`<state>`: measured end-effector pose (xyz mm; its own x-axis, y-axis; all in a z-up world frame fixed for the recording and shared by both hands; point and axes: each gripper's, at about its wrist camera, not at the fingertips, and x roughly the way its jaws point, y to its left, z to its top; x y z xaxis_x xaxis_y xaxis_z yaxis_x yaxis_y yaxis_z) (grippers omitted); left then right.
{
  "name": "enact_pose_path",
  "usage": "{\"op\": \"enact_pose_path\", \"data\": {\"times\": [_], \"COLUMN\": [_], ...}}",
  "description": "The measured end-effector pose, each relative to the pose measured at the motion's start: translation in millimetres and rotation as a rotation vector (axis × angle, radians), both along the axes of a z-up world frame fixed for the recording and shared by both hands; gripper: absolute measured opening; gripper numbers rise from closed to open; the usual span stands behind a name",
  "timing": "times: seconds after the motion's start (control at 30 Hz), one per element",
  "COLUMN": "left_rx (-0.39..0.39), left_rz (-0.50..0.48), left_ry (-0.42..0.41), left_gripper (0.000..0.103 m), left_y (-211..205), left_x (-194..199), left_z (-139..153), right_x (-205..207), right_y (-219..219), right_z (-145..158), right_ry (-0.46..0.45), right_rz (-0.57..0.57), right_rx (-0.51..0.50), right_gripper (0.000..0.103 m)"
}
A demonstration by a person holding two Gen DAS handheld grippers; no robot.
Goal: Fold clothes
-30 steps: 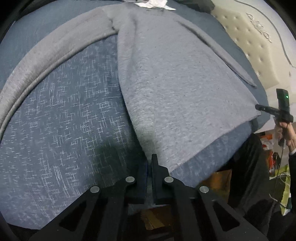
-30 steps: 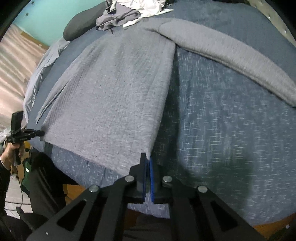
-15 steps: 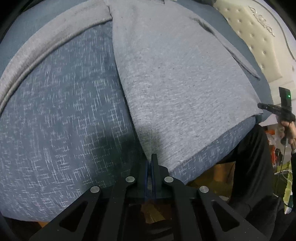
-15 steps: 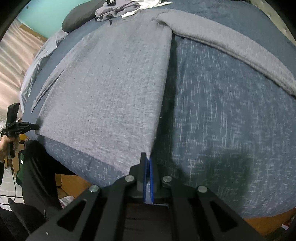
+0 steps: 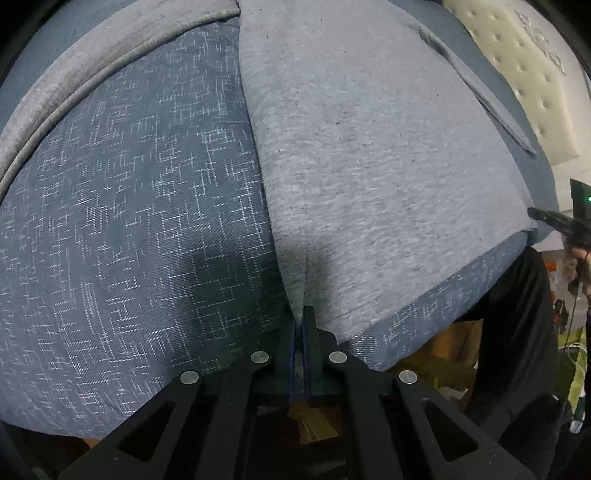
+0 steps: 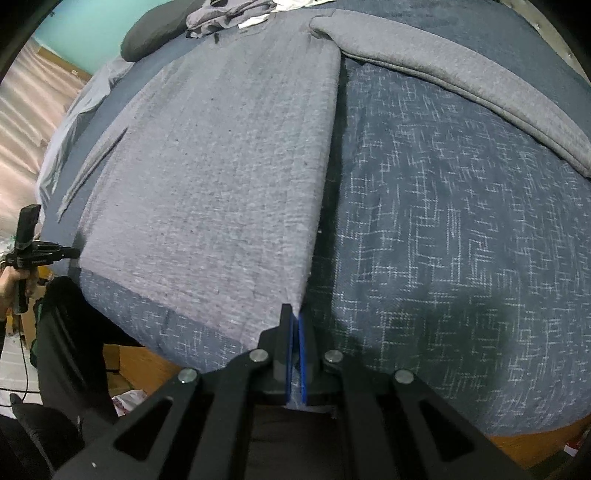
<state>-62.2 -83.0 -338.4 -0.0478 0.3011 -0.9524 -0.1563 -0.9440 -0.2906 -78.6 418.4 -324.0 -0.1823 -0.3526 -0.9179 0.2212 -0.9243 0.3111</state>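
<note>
A grey sweater (image 5: 369, 155) lies flat on the bed (image 5: 129, 221), which has a dark blue cover with a pattern of small white lines. Its long axis runs from the bed's near edge, where the hem is, away to the far side, where the shoulders and the sleeves are. One sleeve (image 5: 92, 70) goes out to the left in the left wrist view; the other sleeve (image 6: 461, 77) goes out to the right in the right wrist view. The left gripper (image 5: 300, 325) has one bottom corner of the hem between its fingers, and its jaws are opening a little, with the cloth still between them. The right gripper (image 6: 293, 321) is closed tightly on the opposite bottom corner. Some other clothes (image 6: 229, 14) are piled at the far end of the bed.
</note>
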Motion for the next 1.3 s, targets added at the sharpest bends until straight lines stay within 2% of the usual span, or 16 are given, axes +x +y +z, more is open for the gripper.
{"op": "enact_pose_path", "data": {"times": [0.07, 0.3, 0.4, 0.5, 0.57, 0.67, 0.8, 1.0, 1.07, 1.13, 1.23, 1.27, 1.3], "left_rx": [0.005, 0.015, 0.010, 0.039, 0.045, 0.034, 0.040, 0.024, 0.036, 0.067, 0.076, 0.076, 0.071], "left_rz": [0.005, 0.073, 0.138, 0.197, 0.226, 0.240, 0.280, 0.312, 0.312, 0.317, 0.292, 0.282, 0.279], "left_ry": [0.002, 0.056, 0.092, 0.123, 0.143, 0.167, 0.200, 0.230, 0.231, 0.225, 0.215, 0.212, 0.213], "left_gripper": [0.008, 0.033, 0.041, 0.041, 0.041, 0.041, 0.041, 0.041, 0.040, 0.038, 0.009, 0.004, 0.004], "left_y": [-3.3, -20.7, -31.9, -37.4, -49.9, -48.1, -44.3, -34.0, -34.4, -36.6, -31.6, -31.3, -30.0], "left_x": [-5.8, -31.7, -54.4, -81.3, -121.4, -156.8, -164.0, -201.1, -219.8, -224.2, -223.7, -221.0, -220.8], "left_z": [4.9, 30.9, 35.4, 33.8, 21.8, 12.7, -4.8, -30.3, -20.1, -23.8, -24.7, -23.7, -22.2], "right_x": [0.9, -3.5, -10.6, -22.8, -31.1, -41.0, -49.6, -63.8, -70.5, -74.2, -78.4, -79.9, -81.2], "right_y": [-2.4, 1.7, 8.3, 10.3, 7.6, 3.4, -0.1, 5.9, 10.3, 14.7, 21.0, 23.1, 24.8], "right_z": [4.4, 23.1, 29.8, 31.3, 31.5, 28.9, 23.7, 12.4, 8.3, 5.6, 1.6, 0.0, -1.1], "right_ry": [0.023, 0.047, 0.062, 0.075, 0.082, 0.081, 0.077, 0.067, 0.062, 0.056, 0.050, 0.049, 0.049], "right_rz": [0.024, 0.031, 0.014, -0.023, -0.034, -0.033, -0.035, -0.056, -0.071, -0.086, -0.102, -0.107, -0.115], "right_rx": [-0.004, -0.001, 0.001, -0.010, -0.011, -0.015, -0.023, -0.036, -0.036, -0.036, -0.032, -0.031, -0.030], "right_gripper": [0.003, 0.009, 0.010, 0.011, 0.011, 0.012, 0.012, 0.012, 0.012, 0.012, 0.012, 0.012, 0.012]}}
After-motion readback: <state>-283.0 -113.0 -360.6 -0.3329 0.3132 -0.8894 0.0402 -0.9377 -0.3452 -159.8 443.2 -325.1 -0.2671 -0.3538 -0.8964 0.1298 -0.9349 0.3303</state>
